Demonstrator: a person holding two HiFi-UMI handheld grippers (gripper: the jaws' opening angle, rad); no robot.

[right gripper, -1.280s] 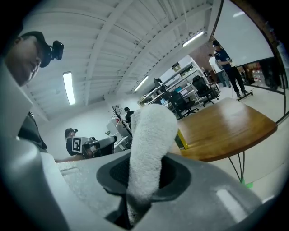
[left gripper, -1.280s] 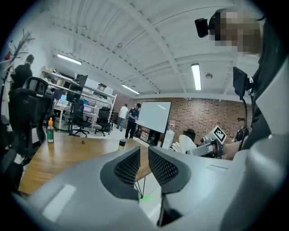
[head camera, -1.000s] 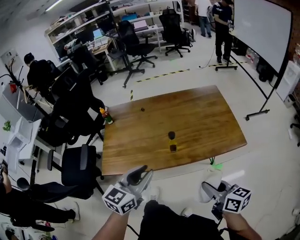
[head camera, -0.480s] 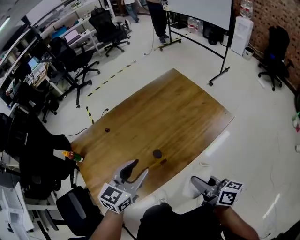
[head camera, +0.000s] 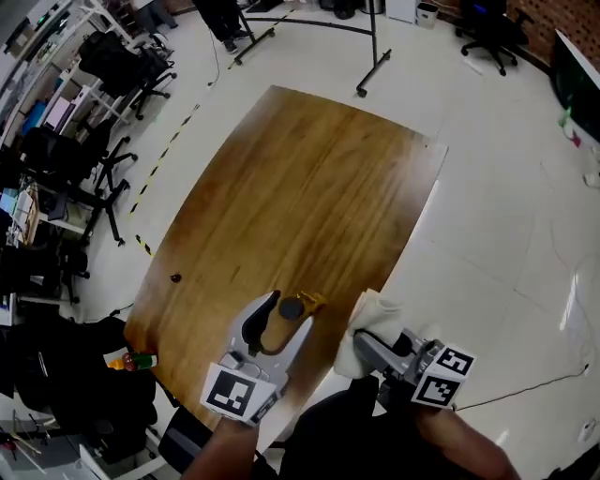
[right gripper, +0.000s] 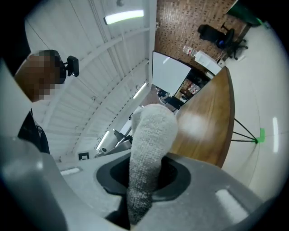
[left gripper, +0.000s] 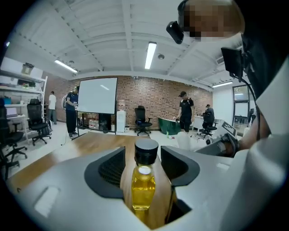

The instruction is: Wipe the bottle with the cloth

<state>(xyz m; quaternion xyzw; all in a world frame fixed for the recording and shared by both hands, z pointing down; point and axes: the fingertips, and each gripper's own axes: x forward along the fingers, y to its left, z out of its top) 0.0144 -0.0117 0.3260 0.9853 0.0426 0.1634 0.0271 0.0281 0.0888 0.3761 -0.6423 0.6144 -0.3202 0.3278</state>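
A small bottle (head camera: 292,307) of yellow liquid with a black cap stands near the front edge of the wooden table (head camera: 309,178). My left gripper (head camera: 287,317) reaches over that edge, and its jaws have just been opening. In the left gripper view the bottle (left gripper: 144,185) stands upright between the fingers (left gripper: 104,169), with a gap on each side. My right gripper (head camera: 362,339) hangs just off the table edge to the bottle's right, shut on a white cloth (head camera: 367,317). In the right gripper view the cloth (right gripper: 150,144) sticks up out of the closed jaws.
A green and orange bottle (head camera: 139,359) stands at the table's left corner, and a small dark object (head camera: 174,277) lies near the left edge. Office chairs (head camera: 66,159) crowd the left side. A whiteboard stand (head camera: 309,23) is beyond the far end.
The head view has swung round and closer to the table. Both grippers moved forward to the near edge. The left jaws have spread and now stand around the bottle.
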